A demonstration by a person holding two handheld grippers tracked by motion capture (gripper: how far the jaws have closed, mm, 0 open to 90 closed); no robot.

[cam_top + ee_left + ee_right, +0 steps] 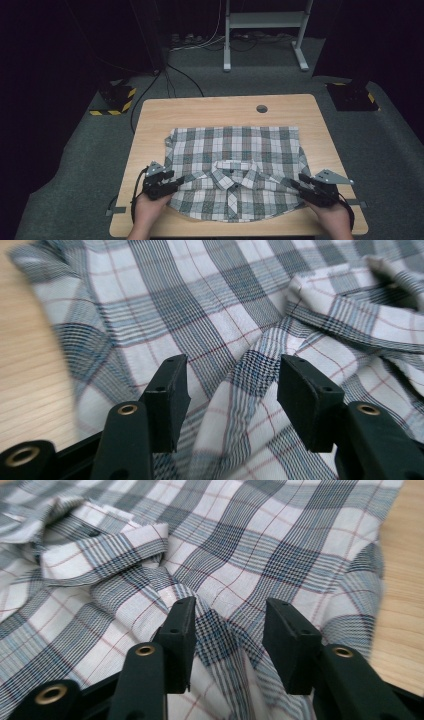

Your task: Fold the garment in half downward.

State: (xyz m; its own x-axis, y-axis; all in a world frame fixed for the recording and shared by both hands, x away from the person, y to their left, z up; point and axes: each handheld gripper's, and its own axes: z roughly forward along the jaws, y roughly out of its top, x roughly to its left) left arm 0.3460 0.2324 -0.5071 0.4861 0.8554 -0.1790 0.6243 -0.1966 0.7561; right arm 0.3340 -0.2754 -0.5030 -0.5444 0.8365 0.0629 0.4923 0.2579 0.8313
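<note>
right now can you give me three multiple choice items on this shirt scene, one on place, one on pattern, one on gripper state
1. Where does the shirt lie?
A. on the floor
B. spread on the wooden table
C. on a hanger

2. What is the shirt's pattern?
A. plaid
B. plain red
C. polka dots

3. How do the left gripper and right gripper stand?
A. both clamped shut on the collar
B. one lifted high above the table
C. both with jaws apart over a fabric ridge

Answers:
1 B, the high view shows it flat on the tabletop.
2 A, crossed dark and white checks cover it.
3 C, each gripper view shows gaps between pads and cloth.
</note>
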